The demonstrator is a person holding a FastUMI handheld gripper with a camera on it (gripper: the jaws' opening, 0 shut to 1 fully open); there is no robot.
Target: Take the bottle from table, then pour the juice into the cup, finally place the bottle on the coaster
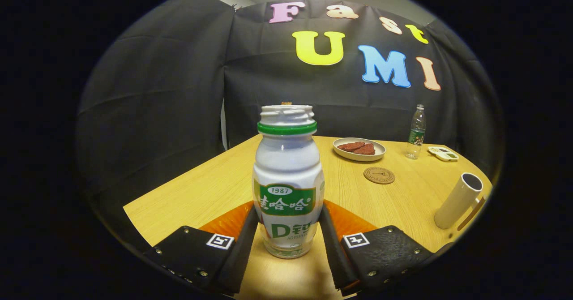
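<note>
Bottle [288, 188] between fingers [245, 242], on table [210, 188]

The fisheye camera rides on the claw [288, 239], low over the worktop [201, 192], facing forward along both fingers toward the booth's black wall, very near the bottle [288, 179] standing between them.

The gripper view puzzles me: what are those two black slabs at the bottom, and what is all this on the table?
The camera rides on a hand-held gripper, looking forward along its two black fingers. They stand on either side of a white drink bottle and appear to press its lower sides. Beyond it on the wooden table lie a plate of brown food, a round coaster, a clear water bottle, a small white device and a cream cup.
</note>
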